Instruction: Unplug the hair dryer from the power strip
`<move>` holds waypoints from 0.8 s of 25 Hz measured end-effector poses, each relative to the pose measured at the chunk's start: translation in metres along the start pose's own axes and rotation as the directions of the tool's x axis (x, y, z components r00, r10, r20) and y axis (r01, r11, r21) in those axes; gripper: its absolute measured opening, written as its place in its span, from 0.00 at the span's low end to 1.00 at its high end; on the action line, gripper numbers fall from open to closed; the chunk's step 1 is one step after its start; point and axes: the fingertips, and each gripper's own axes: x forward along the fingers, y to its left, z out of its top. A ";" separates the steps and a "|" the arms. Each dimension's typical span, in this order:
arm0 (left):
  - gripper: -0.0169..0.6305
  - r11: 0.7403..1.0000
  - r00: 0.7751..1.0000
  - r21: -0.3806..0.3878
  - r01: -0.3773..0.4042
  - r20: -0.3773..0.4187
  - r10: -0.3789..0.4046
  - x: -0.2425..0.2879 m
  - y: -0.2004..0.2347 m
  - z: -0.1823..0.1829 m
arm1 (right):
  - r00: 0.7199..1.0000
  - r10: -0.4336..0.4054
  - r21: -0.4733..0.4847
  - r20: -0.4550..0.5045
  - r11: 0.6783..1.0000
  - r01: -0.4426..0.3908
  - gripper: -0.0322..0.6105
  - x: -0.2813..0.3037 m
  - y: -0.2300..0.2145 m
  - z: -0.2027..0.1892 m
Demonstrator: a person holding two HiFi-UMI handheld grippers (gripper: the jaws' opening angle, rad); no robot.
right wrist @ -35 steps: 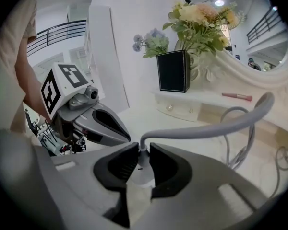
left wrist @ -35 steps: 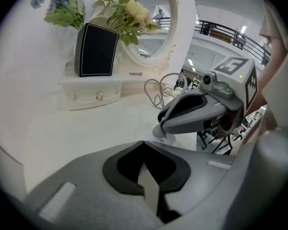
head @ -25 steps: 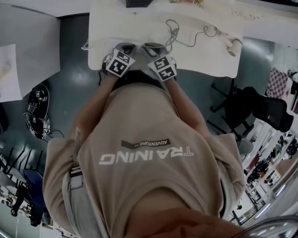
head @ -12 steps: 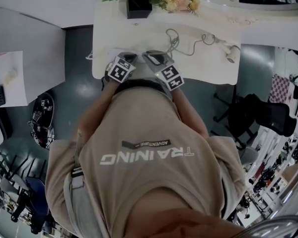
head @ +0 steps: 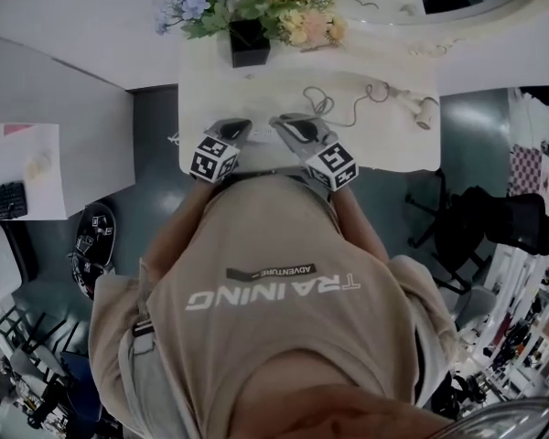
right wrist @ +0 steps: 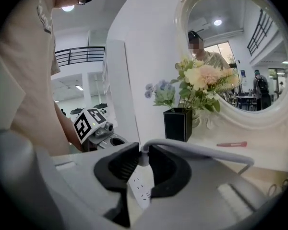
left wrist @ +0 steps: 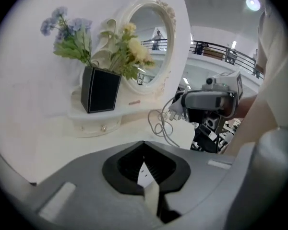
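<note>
In the head view a white hair dryer [head: 423,106] lies at the right of the white vanity table [head: 384,149]. Its grey cable [head: 322,101] loops back toward my grippers at the near edge. My left gripper [left wrist: 145,169] is shut on the end of a white power strip [left wrist: 143,174]. My right gripper [right wrist: 143,157] is shut on the dryer's white plug [right wrist: 143,159], from which the cable [right wrist: 201,150] arcs to the right. The strip's sockets [right wrist: 140,186] show just under that plug. Whether the prongs sit in the strip I cannot tell. From above, the left gripper [head: 236,128] and right gripper [head: 293,124] stand side by side.
A black vase of flowers [head: 249,42] stands at the back of the table on a low shelf, beside an oval white-framed mirror [left wrist: 151,47]. A small red stick [right wrist: 231,144] lies on that shelf. A black chair [head: 494,218] is to the right, another white table [head: 64,154] to the left.
The two grippers have drawn apart at the near edge of the table, the right one shifting to the right. The head view has tipped so that more of the flowers shows.
</note>
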 end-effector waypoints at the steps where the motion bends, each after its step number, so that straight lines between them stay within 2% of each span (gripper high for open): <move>1: 0.03 1.000 0.999 -0.011 -0.013 0.032 0.014 -0.006 0.002 0.011 | 1.000 0.003 -0.005 0.019 1.000 -0.003 0.16 -0.002 -0.002 0.007; 5: 0.03 0.992 0.984 -0.126 -0.015 0.174 0.037 -0.036 0.001 0.056 | 0.998 0.011 -0.046 0.057 0.999 -0.009 0.16 -0.014 -0.006 0.036; 11: 0.03 0.971 0.934 -0.239 0.002 0.348 0.084 -0.081 0.011 0.123 | 0.989 0.054 -0.067 0.136 0.997 -0.045 0.16 -0.011 -0.012 0.090; 14: 0.03 0.981 0.910 -0.187 -0.052 0.396 0.123 -0.097 0.017 0.154 | 0.983 0.035 -0.086 0.179 0.996 -0.020 0.16 -0.011 -0.019 0.115; 17: 0.03 0.989 0.892 -0.081 -0.127 0.427 0.149 -0.112 0.019 0.182 | 0.972 -0.009 -0.080 0.235 0.996 0.028 0.16 -0.013 -0.028 0.139; 20: 0.03 0.980 0.877 0.027 -0.197 0.452 0.164 -0.123 0.018 0.204 | 0.962 -0.040 -0.114 0.271 0.991 0.073 0.16 -0.019 -0.035 0.153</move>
